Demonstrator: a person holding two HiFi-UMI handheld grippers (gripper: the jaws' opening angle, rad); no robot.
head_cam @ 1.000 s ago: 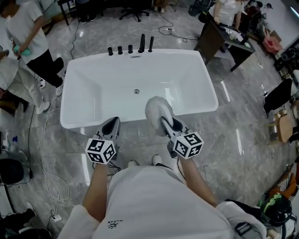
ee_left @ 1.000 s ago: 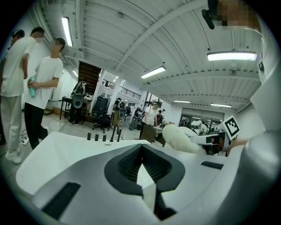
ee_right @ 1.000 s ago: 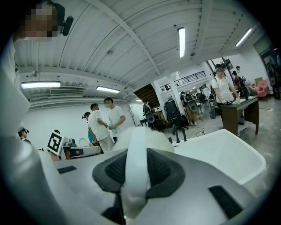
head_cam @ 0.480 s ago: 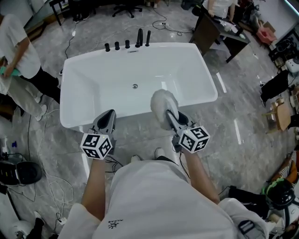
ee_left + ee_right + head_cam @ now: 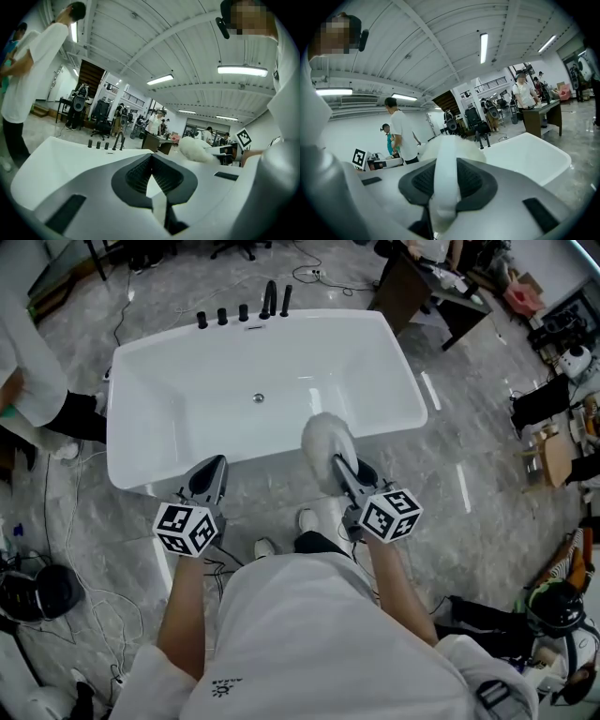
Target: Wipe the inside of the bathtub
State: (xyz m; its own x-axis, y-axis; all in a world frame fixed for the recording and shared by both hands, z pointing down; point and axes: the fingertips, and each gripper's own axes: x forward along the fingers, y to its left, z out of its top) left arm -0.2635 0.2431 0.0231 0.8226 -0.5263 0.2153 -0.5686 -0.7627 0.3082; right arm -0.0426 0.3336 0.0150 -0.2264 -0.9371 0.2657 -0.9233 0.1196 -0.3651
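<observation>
Currently the person is standing at the near side of the white tub (image 5: 178, 399), which is filling the upper middle of the head view, its dark taps (image 5: 242, 311) lining the far rim. The right tool (image 5: 339, 468) is gripping the white band of a fluffy duster (image 5: 324, 441), jaws closed on it. The duster's head is hovering over the tub's near rim, right of centre; whether it is touching the rim is unclear. The left tool (image 5: 210, 468) is carrying nothing, its jaws meeting at the tips, and is pointing at the near rim left of centre. Another person (image 5: 33, 352) in white is standing at upper left.
</observation>
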